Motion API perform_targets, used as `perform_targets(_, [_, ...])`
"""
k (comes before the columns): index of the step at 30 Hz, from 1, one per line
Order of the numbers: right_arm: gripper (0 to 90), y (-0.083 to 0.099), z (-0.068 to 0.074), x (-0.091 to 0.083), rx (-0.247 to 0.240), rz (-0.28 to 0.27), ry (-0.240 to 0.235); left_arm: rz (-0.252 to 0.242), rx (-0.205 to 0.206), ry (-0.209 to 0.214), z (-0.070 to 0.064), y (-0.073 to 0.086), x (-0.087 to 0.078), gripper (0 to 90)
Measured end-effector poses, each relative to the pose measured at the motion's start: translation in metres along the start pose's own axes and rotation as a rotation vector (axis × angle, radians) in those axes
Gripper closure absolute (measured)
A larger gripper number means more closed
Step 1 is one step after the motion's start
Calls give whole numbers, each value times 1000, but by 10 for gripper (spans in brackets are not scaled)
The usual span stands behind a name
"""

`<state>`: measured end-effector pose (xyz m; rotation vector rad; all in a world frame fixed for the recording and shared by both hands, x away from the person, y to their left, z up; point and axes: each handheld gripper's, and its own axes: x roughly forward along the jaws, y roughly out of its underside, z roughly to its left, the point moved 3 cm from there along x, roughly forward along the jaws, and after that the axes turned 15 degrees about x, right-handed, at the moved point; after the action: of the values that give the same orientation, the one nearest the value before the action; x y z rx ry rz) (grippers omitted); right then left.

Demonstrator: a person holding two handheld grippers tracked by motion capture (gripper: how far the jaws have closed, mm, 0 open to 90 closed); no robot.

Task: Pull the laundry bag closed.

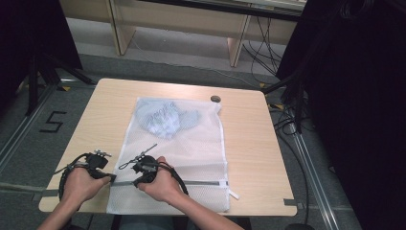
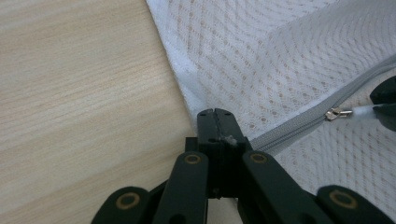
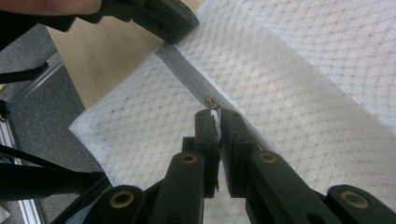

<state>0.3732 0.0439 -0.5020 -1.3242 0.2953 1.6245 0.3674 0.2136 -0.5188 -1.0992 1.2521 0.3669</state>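
A white mesh laundry bag (image 1: 191, 148) lies flat on the wooden table (image 1: 249, 143), with a pale blue garment (image 1: 165, 117) bunched inside its far end. A grey zipper (image 1: 201, 182) runs across the bag's near end. My left gripper (image 1: 113, 178) is shut on the bag's left edge (image 2: 187, 88), right at the zipper's end (image 2: 280, 135). Just to its right, my right gripper (image 1: 136, 182) is shut on the white tab of the zipper pull (image 3: 214, 113). The left gripper view has the metal slider (image 2: 337, 113) close to that end.
A small dark round object (image 1: 216, 98) sits near the table's far edge. The bag's near edge lies close to the table's front edge. Black stand legs (image 1: 48, 72) and cables (image 1: 287, 124) flank the table on the floor.
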Motion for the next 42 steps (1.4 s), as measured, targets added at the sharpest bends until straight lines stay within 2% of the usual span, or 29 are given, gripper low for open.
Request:
perform_targets(1, [869,0,0,0,3,-4,-1,10,12,2,1,0,-1,900])
perform_targets(5, [868,3,-3,-2,33,8,-2,0,0,0,0,0,0,900])
perform_targets(6, [869,2,-3,-2,28,8,2,10,13,2,1,0,-1,900])
perform_targets(9, [868,3,-3,-3,42,11,-6,9,13,1,1,0,-1,900])
perform_targets(11, [868,3,-4,-3,26,7,-4,0,0,0,0,0,0,900])
perform_targets(16, [871,5,-7,-5,40,14,2,8,15,0,1,0,0,900])
perform_targets(17, [900,5,-8,-6,28,21,18,8,15,0,1,0,0,900])
perform_targets(18, [900,4,-11,-6,-1,5,35,8,14,-1,1,0,0,900])
perform_targets(21, [900,3,-16,-12,40,-13,9,6,-3,-5,0,-1,0,900])
perform_targets(22, [900,1,-16,-15,33,-19,12,12,16,-3,0,0,0,900])
perform_targets(26, [900,-2,-15,-17,20,-30,9,16,15,-7,0,-1,0,900])
perform_targets(27, [900,-3,-15,-15,62,-28,-6,18,16,-3,0,-1,-1,900])
perform_targets(28, [881,-3,-16,-13,79,-25,-13,17,16,-2,0,0,-1,900])
perform_targets(31, [810,-4,-16,-8,118,-30,-44,10,13,2,1,0,0,900])
perform_targets(32, [775,-4,-16,-6,117,-25,-62,11,16,0,1,0,0,900])
perform_targets(33, [737,-5,-15,-4,138,-18,-90,13,20,-1,0,0,-1,900])
perform_targets(34, [725,-5,-14,-3,147,-25,-77,14,23,-3,0,0,-1,900])
perform_targets(35, [714,-6,-15,-1,133,-31,-57,11,23,-5,0,0,0,900])
perform_targets(36, [702,-5,-15,-1,163,-15,-68,15,24,-4,0,0,-1,900])
perform_targets(37, [696,-5,-17,0,179,-8,-62,14,24,-4,0,0,-1,900])
perform_targets(41, [695,-4,-21,5,235,21,-95,18,23,-6,0,0,-1,900])
perform_targets(42, [704,-4,-23,7,221,24,-90,20,22,-7,-1,-1,-1,900])
